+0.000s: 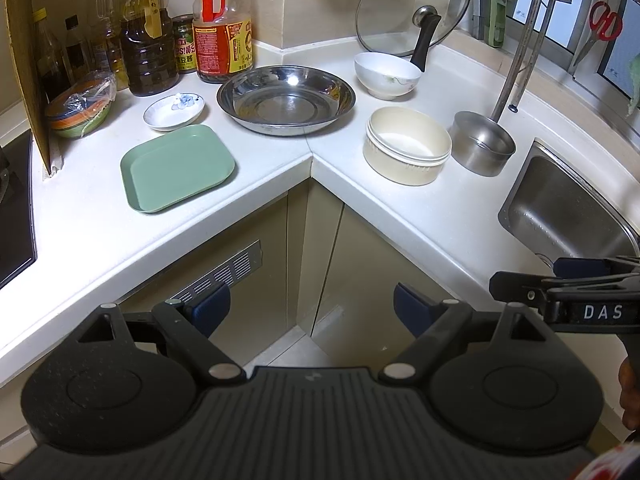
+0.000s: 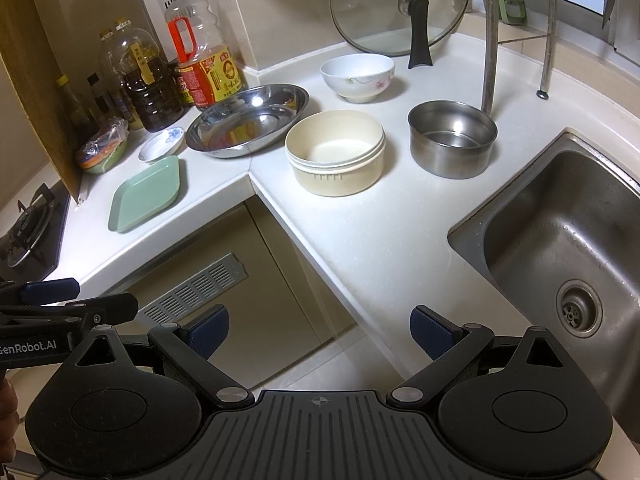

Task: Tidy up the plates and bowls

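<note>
While both tools hang back from the white L-shaped countertop [image 1: 240,208], nothing has been touched. The left gripper [image 1: 310,306] has its jaws spread wide with nothing between them, held over the cabinet fronts below the counter's inner corner; the right gripper [image 2: 320,330] is likewise spread and empty, near the counter edge by the stainless steel sink [image 2: 560,248].

The dishes sit apart along the counter: a pale green rectangular plastic plate [image 1: 178,168] near the front, a small white saucer with a blue motif [image 1: 174,112] just behind it, a wide shallow stainless steel dish [image 1: 286,98] at the corner, a white ceramic bowl with a floral print [image 1: 386,74] behind, a cream round plastic bowl [image 1: 408,144], which looks like two nested, and a small steel pot [image 1: 482,142] beside it.

I'd judge the slick steel rims and thin saucer edge the likeliest to slip from a two-finger pinch. The glass lid [image 1: 416,8] leaning upright on the wall behind the floral bowl could be knocked by a careless reach, and so could the oil bottles [image 1: 148,40] crowding the saucer.

Only the right wrist view shows the sink's drain and the gas burner [image 2: 28,232]; the left wrist view shows the red scissors [image 1: 604,22] whole, barely glimpsed from the right.
</note>
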Action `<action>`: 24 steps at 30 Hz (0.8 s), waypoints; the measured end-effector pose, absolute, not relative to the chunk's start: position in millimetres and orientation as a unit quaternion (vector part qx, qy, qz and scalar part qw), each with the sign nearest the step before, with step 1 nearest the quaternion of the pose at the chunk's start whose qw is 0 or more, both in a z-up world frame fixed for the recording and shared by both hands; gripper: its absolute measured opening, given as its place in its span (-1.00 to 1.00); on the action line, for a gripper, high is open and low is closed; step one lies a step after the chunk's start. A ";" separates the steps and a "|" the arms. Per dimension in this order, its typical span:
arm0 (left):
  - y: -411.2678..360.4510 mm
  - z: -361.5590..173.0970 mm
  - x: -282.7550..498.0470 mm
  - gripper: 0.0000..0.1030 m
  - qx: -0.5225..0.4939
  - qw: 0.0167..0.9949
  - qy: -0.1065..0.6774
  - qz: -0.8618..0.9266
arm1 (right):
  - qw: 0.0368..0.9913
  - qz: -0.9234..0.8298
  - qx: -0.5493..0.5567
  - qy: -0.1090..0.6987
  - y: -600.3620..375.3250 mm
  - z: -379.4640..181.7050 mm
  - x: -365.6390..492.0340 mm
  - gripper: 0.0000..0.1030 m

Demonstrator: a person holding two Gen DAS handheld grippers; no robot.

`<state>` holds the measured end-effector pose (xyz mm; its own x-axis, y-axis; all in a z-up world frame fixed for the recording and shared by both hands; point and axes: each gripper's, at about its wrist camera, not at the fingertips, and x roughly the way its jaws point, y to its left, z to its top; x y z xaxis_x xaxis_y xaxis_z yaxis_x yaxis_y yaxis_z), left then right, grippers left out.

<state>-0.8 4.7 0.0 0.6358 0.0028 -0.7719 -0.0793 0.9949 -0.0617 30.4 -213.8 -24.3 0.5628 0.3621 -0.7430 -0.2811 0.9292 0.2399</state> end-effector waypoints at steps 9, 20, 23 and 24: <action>5.0 -0.3 -0.7 0.70 -0.045 0.903 0.426 0.023 | 0.883 0.182 0.047 0.430 -214.0 -24.0 31.2 0.89; 5.3 -0.6 -0.7 0.70 -0.045 0.903 0.426 0.022 | 0.883 0.182 0.047 0.431 -213.8 -25.0 32.9 0.89; 5.4 -0.4 -0.7 0.70 -0.045 0.903 0.427 0.023 | 0.883 0.182 0.047 0.430 -214.0 -25.3 33.4 0.89; 5.3 -0.6 -0.8 0.70 -0.045 0.903 0.426 0.022 | 0.883 0.183 0.047 0.430 -213.9 -25.4 33.5 0.89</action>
<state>-0.8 5.3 -0.6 0.6354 0.0022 -0.7722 -0.0790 0.9949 -0.0622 33.5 -213.9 -25.4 0.5641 0.3629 -0.7417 -0.2822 0.9289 0.2399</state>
